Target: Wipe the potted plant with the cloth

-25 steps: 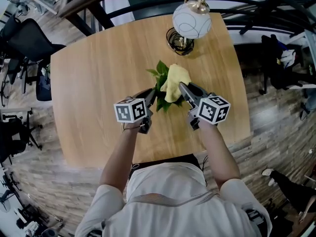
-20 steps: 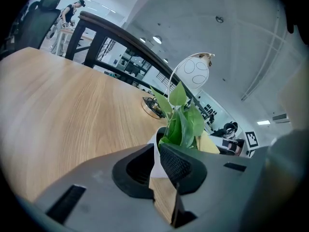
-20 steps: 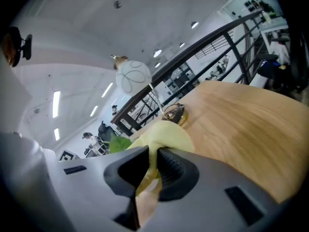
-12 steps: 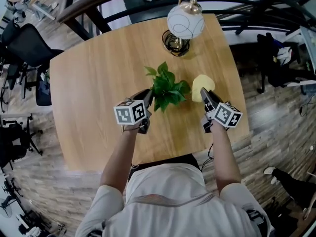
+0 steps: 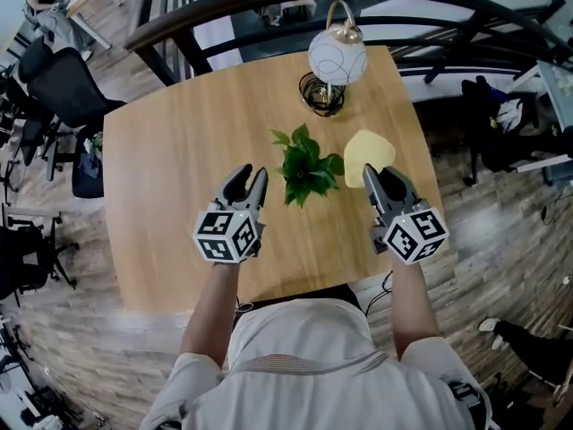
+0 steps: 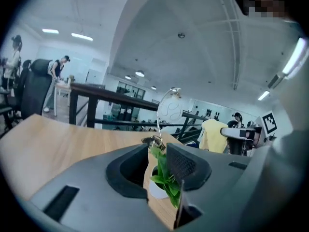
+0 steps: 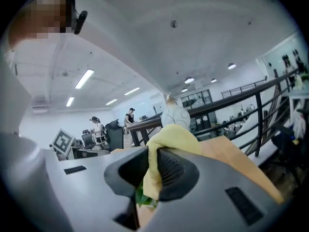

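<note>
The small potted plant (image 5: 306, 170) with green leaves stands upright in its white pot (image 6: 157, 190) near the middle of the wooden table (image 5: 179, 150). My left gripper (image 5: 243, 186) hovers to the plant's left, apart from it; its jaws are opening and nothing is between them. In the left gripper view the plant (image 6: 164, 178) shows through the gap of the left gripper (image 6: 157, 166). My right gripper (image 5: 374, 179) is to the plant's right, shut on the yellow cloth (image 5: 367, 153). The cloth (image 7: 169, 139) bulges above the jaws of the right gripper (image 7: 153, 170).
A table lamp with a white globe shade (image 5: 337, 56) and a wire base (image 5: 322, 92) stands at the table's far edge, behind the plant. A dark railing runs beyond the table. Office chairs (image 5: 58, 83) stand on the floor at the left.
The cloth came off the plant and moved right with my right gripper. My left gripper let go at the plant, opened and drew back. Both grippers have risen.
</note>
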Demonstrator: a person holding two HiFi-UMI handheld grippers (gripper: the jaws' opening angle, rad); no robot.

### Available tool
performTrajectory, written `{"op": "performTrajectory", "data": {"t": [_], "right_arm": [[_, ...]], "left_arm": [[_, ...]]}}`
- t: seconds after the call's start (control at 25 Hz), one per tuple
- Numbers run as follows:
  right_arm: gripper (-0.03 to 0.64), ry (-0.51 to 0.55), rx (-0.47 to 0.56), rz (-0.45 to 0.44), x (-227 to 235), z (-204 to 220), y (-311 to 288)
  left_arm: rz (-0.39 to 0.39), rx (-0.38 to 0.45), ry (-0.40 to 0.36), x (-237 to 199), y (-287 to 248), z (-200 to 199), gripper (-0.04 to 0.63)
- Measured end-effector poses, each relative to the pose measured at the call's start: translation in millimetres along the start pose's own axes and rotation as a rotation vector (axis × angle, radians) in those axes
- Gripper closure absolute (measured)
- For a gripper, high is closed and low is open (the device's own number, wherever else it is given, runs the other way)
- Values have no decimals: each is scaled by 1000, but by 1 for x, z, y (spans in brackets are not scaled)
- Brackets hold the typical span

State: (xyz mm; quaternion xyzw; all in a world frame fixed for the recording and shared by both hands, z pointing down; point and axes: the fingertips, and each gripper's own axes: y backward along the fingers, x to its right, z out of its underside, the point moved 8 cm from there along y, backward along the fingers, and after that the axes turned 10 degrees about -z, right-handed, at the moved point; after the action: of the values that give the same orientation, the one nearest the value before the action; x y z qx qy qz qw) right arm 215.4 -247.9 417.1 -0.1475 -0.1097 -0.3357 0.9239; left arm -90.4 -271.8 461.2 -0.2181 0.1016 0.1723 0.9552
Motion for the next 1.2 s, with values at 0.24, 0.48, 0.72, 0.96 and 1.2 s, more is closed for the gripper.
{"op": "performTrajectory", "data": {"t": [0.24, 0.48, 0.72, 0.96, 1.2], "right_arm": [[522, 155, 53, -4, -45, -48, 6], [522, 217, 103, -12, -75, -83, 14], [523, 261, 116, 5, -89, -94, 16], [523, 273, 111, 0, -94, -96, 16], [523, 268, 106, 14, -97, -93, 17]], "left_arm": [[-27, 175, -98, 13, 70, -55, 543], [-50, 293, -131, 23, 118, -96, 563], [-62, 336, -157, 27, 135, -106, 563], [-40, 331, -143, 32, 135, -104, 563], [-22, 326, -148, 35, 137, -105, 564]]}}
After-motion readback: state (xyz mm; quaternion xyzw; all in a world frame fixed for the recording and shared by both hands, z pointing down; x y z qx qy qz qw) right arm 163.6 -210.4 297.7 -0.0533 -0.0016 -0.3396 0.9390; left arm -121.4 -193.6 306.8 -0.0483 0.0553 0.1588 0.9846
